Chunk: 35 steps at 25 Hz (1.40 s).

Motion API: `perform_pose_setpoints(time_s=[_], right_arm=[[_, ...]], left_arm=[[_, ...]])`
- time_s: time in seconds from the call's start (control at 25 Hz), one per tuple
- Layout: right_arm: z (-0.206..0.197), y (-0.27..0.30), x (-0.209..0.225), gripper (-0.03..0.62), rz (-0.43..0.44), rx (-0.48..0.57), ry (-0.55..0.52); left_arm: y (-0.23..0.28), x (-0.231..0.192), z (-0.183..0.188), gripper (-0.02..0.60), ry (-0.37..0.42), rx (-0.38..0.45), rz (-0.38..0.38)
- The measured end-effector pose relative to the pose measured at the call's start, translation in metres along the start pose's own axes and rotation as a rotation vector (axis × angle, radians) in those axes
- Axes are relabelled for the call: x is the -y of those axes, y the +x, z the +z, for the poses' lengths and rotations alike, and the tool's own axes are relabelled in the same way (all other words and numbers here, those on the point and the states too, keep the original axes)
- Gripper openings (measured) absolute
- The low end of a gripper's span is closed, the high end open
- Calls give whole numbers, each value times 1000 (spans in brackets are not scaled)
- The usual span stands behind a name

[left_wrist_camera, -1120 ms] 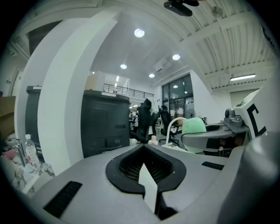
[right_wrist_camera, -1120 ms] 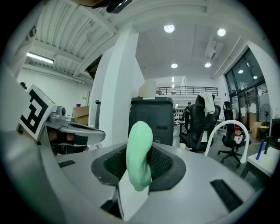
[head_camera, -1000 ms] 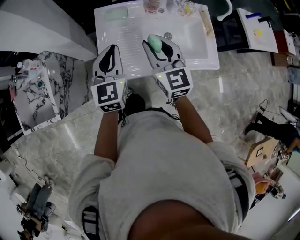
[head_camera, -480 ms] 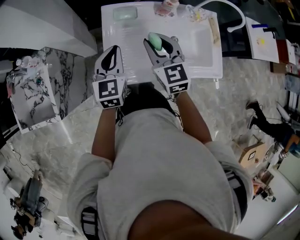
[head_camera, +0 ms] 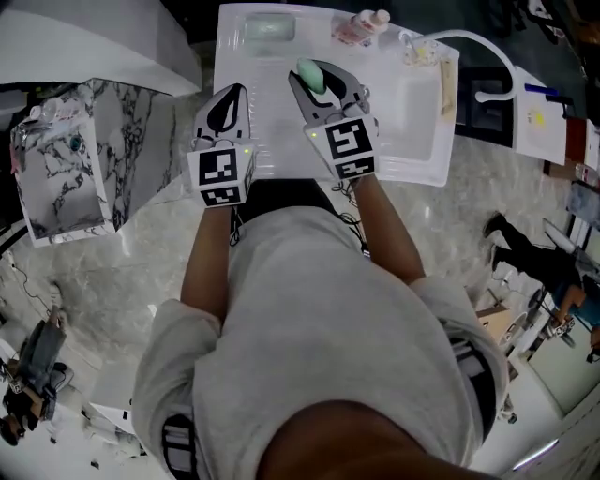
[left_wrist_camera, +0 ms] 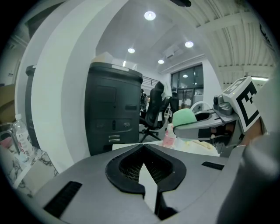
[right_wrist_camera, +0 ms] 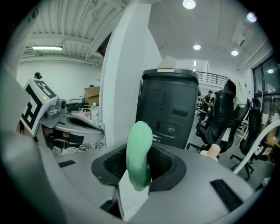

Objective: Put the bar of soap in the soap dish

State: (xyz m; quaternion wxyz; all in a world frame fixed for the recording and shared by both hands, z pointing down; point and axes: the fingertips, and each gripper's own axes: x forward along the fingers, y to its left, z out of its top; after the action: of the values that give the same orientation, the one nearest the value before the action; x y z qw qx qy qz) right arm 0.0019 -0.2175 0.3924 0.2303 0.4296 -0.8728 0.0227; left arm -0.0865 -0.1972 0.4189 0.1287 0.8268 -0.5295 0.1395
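Observation:
A pale green bar of soap (head_camera: 311,74) stands on edge between the jaws of my right gripper (head_camera: 313,81), which is shut on it above the ribbed part of the white sink (head_camera: 274,122). In the right gripper view the soap (right_wrist_camera: 139,154) fills the gap between the pads. The pale green soap dish (head_camera: 269,28) lies on the sink's far rim, up and left of the soap. My left gripper (head_camera: 228,97) hovers beside the right one, shut with nothing in it. The left gripper view has its tips (left_wrist_camera: 142,147) meeting, with the soap (left_wrist_camera: 184,117) to the right.
A pink bottle (head_camera: 360,26) and a small yellowish item (head_camera: 422,52) stand on the sink's far rim beside a curved white tap (head_camera: 473,42). The basin (head_camera: 411,103) is right of the grippers. A marbled block (head_camera: 66,173) sits left; a dark cabinet (left_wrist_camera: 114,114) stands beyond.
Both grippers have travelled forward over the sink, and the held soap now sits closer to the soap dish. The right gripper's hold on the soap is unchanged and the left stays shut.

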Motion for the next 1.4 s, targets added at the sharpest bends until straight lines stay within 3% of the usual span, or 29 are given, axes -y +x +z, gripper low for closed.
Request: perform_pose_setpoints(time_s=[0.52,0.84,1.0,1.4], right_arm=[[-54,74,18,112,176,-95,-53],[-71,108,24,112,217,-151,-111],[-77,129,22,112,211,-187,-125],[-89,171,26,112,184,-327,-299]], left_arm=[[67,-15,-46,18,-81,-116,91],[89,-26,-63,17,-122,-153,123],[102,-40,-72,18,-110,-185,96],[127,-62,-80,18,-87,-224,-25]])
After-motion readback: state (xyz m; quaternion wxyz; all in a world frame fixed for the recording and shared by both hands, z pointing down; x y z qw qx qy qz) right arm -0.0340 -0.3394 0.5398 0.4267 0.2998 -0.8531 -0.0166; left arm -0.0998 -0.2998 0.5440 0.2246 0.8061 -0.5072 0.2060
